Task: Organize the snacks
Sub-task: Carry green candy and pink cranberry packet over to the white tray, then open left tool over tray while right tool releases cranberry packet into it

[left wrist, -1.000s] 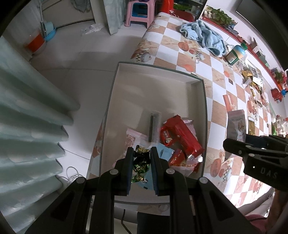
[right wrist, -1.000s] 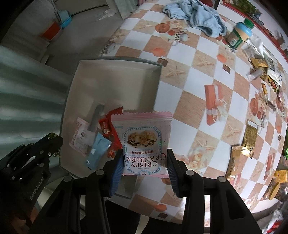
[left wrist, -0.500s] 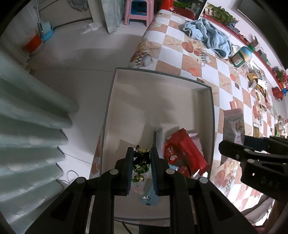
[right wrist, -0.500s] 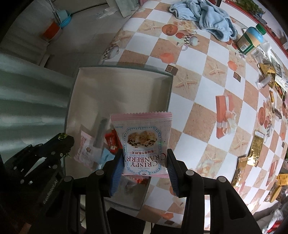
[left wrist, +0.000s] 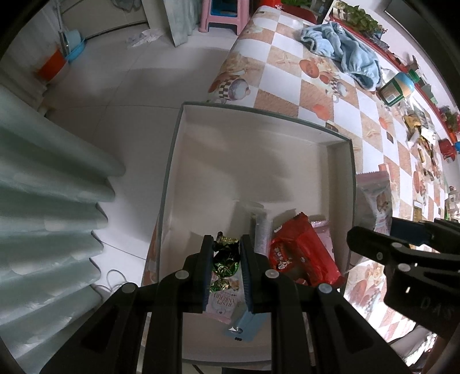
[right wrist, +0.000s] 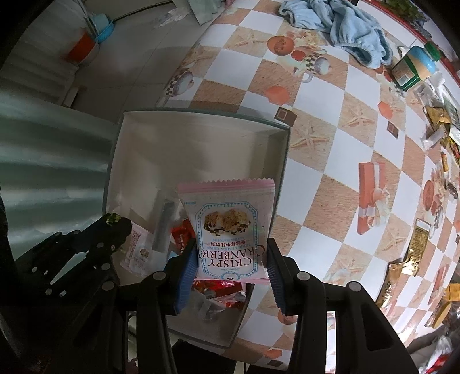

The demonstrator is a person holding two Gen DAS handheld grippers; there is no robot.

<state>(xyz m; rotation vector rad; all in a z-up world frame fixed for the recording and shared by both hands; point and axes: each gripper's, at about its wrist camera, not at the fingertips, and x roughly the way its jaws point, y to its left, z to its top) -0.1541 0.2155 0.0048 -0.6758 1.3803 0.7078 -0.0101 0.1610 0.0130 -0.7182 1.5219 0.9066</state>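
A white open box [left wrist: 258,161] sits at the table's near-left edge; it also shows in the right wrist view [right wrist: 201,138]. Inside lie a red snack pack [left wrist: 302,256], a grey stick pack [left wrist: 260,233], a pink packet [left wrist: 222,302] and a blue packet [left wrist: 244,325]. My left gripper [left wrist: 225,253] is shut on a green-gold foil candy [left wrist: 225,259], held above the box. My right gripper [right wrist: 230,259] is shut on a pink Crispy Cranberry packet [right wrist: 228,227], held over the box's right side.
The checkered tablecloth [right wrist: 330,161] carries a blue towel [right wrist: 345,26], a green-capped jar [right wrist: 414,67] and several loose snack packs at the right [right wrist: 419,238]. A ribbed teal curtain [left wrist: 43,215] hangs at the left. Floor and a pink stool [left wrist: 222,14] lie beyond.
Both grippers have moved forward and left over the box, each still holding its snack. The cranberry packet now hangs over the box instead of the table.
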